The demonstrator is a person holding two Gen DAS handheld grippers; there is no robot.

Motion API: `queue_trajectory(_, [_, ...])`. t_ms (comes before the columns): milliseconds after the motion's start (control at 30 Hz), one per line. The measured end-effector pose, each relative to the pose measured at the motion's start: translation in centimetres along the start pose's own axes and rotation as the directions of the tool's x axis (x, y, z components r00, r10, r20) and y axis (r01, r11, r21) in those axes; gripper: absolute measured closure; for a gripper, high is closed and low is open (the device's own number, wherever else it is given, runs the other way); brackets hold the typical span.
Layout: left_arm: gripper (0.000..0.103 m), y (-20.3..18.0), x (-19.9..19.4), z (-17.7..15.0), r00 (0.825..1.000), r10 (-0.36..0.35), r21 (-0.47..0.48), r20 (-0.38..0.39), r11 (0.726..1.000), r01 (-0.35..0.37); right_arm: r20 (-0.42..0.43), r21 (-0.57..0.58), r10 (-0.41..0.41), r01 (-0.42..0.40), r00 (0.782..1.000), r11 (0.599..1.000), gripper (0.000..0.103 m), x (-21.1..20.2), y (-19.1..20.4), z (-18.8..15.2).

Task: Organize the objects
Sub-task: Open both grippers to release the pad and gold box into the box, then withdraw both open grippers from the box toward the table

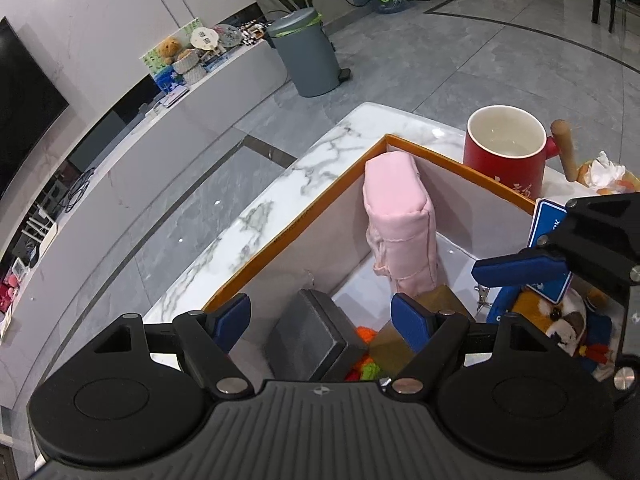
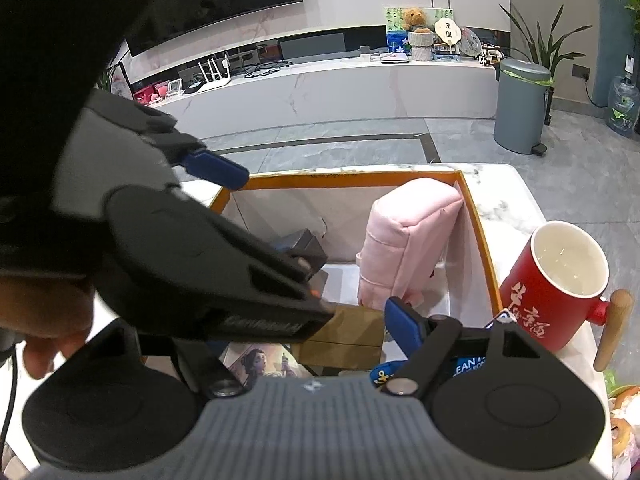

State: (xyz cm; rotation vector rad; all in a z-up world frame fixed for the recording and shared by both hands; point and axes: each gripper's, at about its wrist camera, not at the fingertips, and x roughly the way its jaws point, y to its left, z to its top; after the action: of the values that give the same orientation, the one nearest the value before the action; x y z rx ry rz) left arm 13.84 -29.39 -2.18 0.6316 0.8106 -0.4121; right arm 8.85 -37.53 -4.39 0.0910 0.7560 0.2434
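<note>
A: How are the fingers of the left gripper (image 1: 322,318) set?

B: Spread wide, with nothing gripped. The two blue pads hang over the open orange-rimmed box (image 1: 460,168); a dark grey block (image 1: 316,328) inside it shows in the gap between them, but neither pad touches it.

A: And the right gripper (image 2: 320,332)?

B: Only one blue finger (image 2: 404,326) is visible in its own view; the other side is covered by the left gripper (image 2: 224,264), which crosses in front. In the left view the right gripper (image 1: 520,266) reaches in from the right over the box. No pad presses on anything, so it looks parted and empty.

A: What lies in the box?

B: A pink pouch (image 1: 400,220) stands upright in the far corner, leaning against the wall. Nearer are the grey block, a brown cardboard piece (image 2: 344,336), something orange and green knitted (image 1: 366,354), a plush animal (image 1: 560,316) with a blue card (image 1: 546,220) beside it, and a picture card (image 2: 264,362).

A: Around the box?

B: It sits on a white marble table (image 1: 256,216). A red mug (image 1: 506,148) with a wooden handle stands just outside the far wall, empty. A person's hand (image 2: 40,320) holds the left gripper at the left edge.
</note>
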Motion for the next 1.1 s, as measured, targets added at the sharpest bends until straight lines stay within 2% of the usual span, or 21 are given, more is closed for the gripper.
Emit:
queue_trajectory(333, [0.01,1.7,-1.9,-0.8,1.0,0.019,-0.053,0.016,0.998,-0.018,0.025,-0.033,0.003,-0.002,1.0,0.999,0.023,-0.5,0.6,0.3])
queue_trajectory(633, [0.01,2.8,-4.5,-1.9,0.997,0.037,-0.113,0.065,0.993,-0.03,0.117,-0.113,-0.013,0.027,0.993,0.993,0.023,-3.0,2.7,0.3])
queue_trajectory(833, [0.01,3.4,-6.2,-3.1,0.992,0.054,-0.168,0.113,0.985,-0.035,0.207,-0.174,-0.034,0.071,0.978,0.982,0.023,-4.6,4.5,0.0])
queue_trajectory(1100, [0.01,4.7,-7.5,-5.5,0.987,0.073,-0.246,0.142,0.969,-0.037,0.258,-0.218,0.007,0.051,0.966,0.975,0.023,-5.5,6.2,-0.4])
